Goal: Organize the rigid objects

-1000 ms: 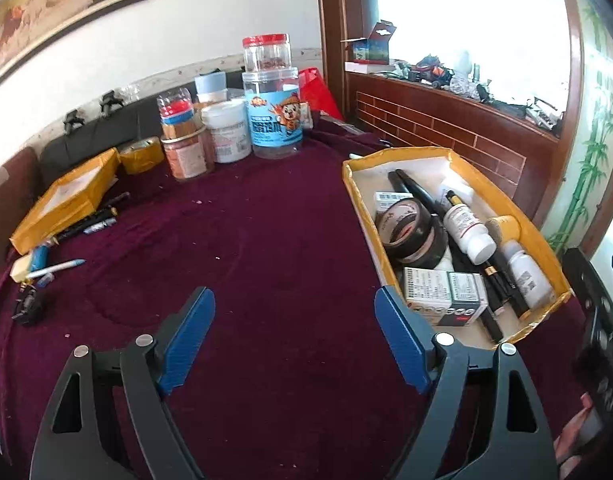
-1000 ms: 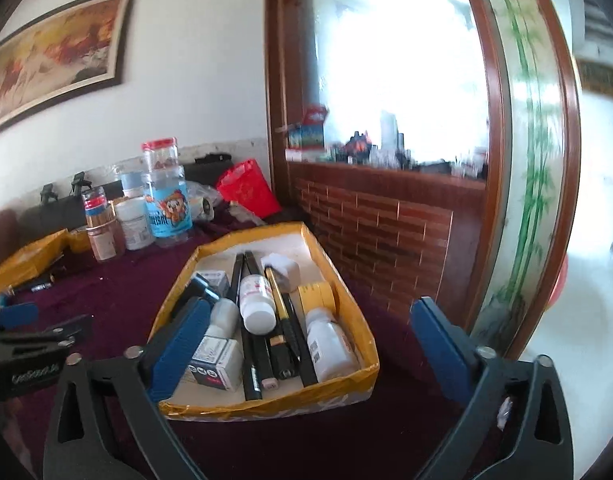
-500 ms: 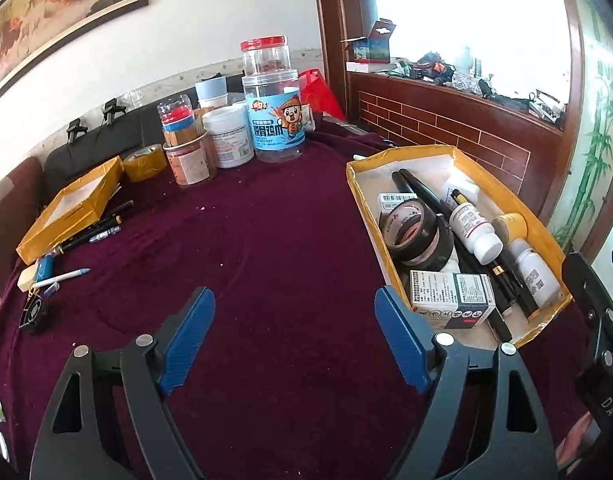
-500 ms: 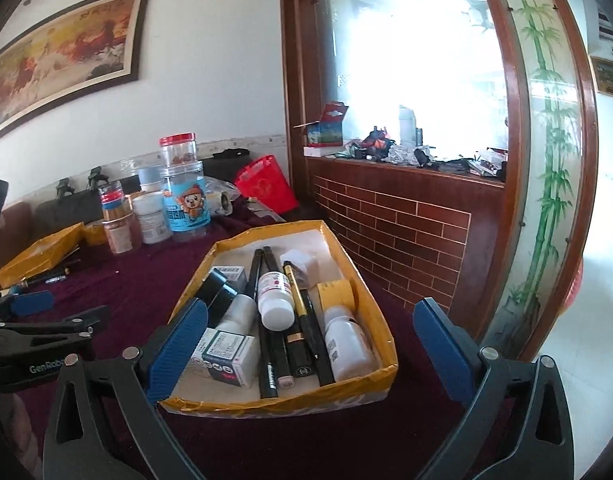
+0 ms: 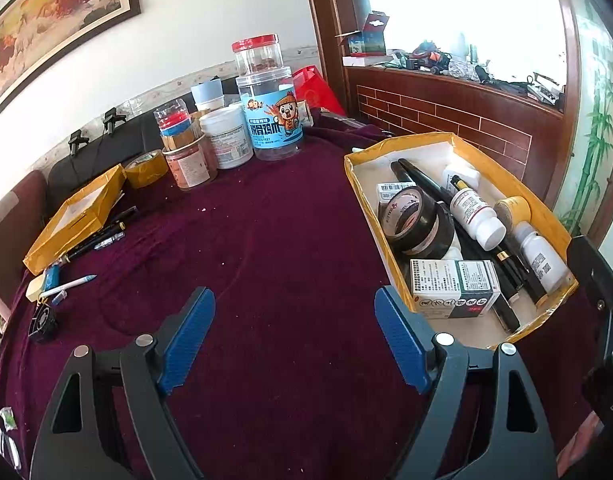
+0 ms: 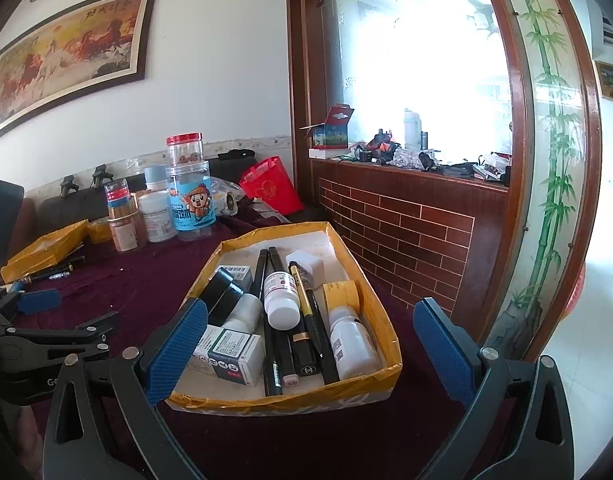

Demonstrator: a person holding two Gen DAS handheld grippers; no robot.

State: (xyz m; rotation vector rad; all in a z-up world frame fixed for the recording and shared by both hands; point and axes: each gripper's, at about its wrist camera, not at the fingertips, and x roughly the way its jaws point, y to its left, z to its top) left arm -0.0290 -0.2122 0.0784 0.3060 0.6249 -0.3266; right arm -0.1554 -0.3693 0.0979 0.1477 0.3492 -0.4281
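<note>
A yellow-taped cardboard box [image 5: 406, 141] sits on the maroon cloth at the right. It holds black tape rolls [image 5: 418, 220], white bottles [image 5: 476, 216], a medicine carton [image 5: 454, 288], a yellow tape roll [image 5: 514, 208] and several dark pens. My left gripper [image 5: 294, 308] hovers open and empty over bare cloth, just left of the box. My right gripper [image 6: 310, 320] stands open and empty at the near end of the same box [image 6: 290, 400]. Loose pens [image 5: 94, 240] and a white pen [image 5: 66, 284] lie at the far left.
Jars and tubs [image 5: 272, 120] cluster at the back of the table, with a yellow tape roll [image 5: 146, 168] and a flat yellow box [image 5: 74, 216] to their left. A small black fan [image 5: 42, 320] lies at the left edge. A brick-faced ledge [image 6: 406, 224] borders the right.
Both views have shifted only slightly, the left one rolling a little. The jaws of both grippers stay as wide as before, with nothing picked up or moved.
</note>
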